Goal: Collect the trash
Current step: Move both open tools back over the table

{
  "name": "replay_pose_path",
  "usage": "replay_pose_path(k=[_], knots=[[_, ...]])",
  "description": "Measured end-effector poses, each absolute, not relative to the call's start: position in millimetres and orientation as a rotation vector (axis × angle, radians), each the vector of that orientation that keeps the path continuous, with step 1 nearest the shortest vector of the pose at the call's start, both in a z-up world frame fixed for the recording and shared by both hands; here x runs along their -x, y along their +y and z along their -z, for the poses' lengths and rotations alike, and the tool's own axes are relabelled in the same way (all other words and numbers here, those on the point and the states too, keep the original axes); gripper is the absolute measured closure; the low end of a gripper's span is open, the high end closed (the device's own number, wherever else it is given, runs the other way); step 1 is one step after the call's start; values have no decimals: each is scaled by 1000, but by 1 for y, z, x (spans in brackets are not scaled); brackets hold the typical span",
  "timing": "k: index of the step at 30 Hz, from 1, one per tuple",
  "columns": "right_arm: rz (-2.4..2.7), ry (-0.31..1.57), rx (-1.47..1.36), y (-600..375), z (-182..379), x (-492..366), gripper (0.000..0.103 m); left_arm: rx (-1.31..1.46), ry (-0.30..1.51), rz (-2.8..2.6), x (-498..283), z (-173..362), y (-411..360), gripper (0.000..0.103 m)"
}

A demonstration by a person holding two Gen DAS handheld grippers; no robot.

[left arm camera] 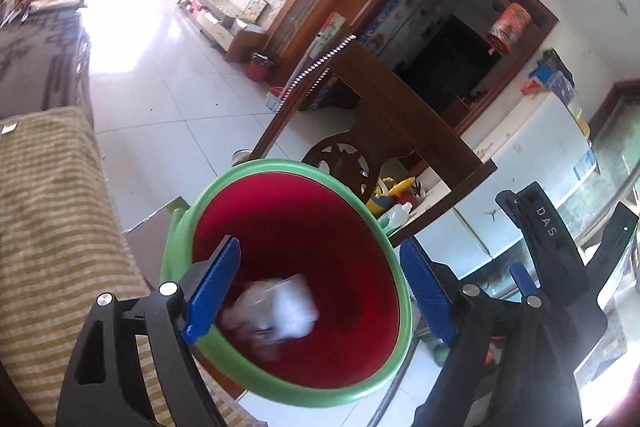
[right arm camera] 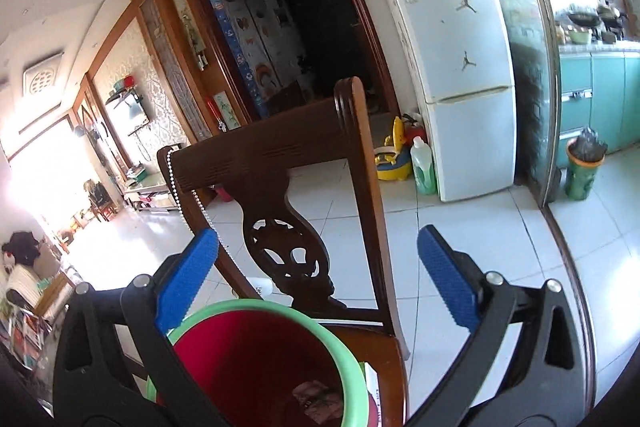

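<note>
A bin (left arm camera: 384,239) with a green rim and red inside stands on a dark wooden chair. My left gripper (left arm camera: 320,291) is open right over its mouth, blue fingers (left arm camera: 212,287) spread across the rim. A crumpled white piece of trash (left arm camera: 280,311) is blurred between the fingers, inside the bin's opening. My right gripper (right arm camera: 320,283) is open and empty above the same bin (right arm camera: 344,343); paper scraps (right arm camera: 316,403) lie at its bottom. The right gripper's black body (left arm camera: 548,267) shows in the left wrist view.
The carved chair back (right arm camera: 280,163) rises just behind the bin, with a bead chain (right arm camera: 188,187) hanging on it. A striped cushion (left arm camera: 52,227) lies to the left. A white fridge (right arm camera: 452,47), a yellow toy and a green bottle (right arm camera: 422,167) stand beyond on the white tiled floor.
</note>
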State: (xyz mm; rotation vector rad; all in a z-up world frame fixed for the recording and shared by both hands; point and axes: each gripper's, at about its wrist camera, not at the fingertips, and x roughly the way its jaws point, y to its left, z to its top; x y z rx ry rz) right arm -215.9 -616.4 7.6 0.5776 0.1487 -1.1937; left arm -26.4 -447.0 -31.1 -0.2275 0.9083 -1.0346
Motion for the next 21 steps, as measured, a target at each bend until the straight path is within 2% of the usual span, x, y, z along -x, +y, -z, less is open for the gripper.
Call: replay_pose_path(k=[6,21], knots=[[1099,171,-483,-589,-19,186,5,262,884,943,22,28,-388,24],[751,318,-288,-485,-35,93,5,255,768,462,10,10,-143,24]])
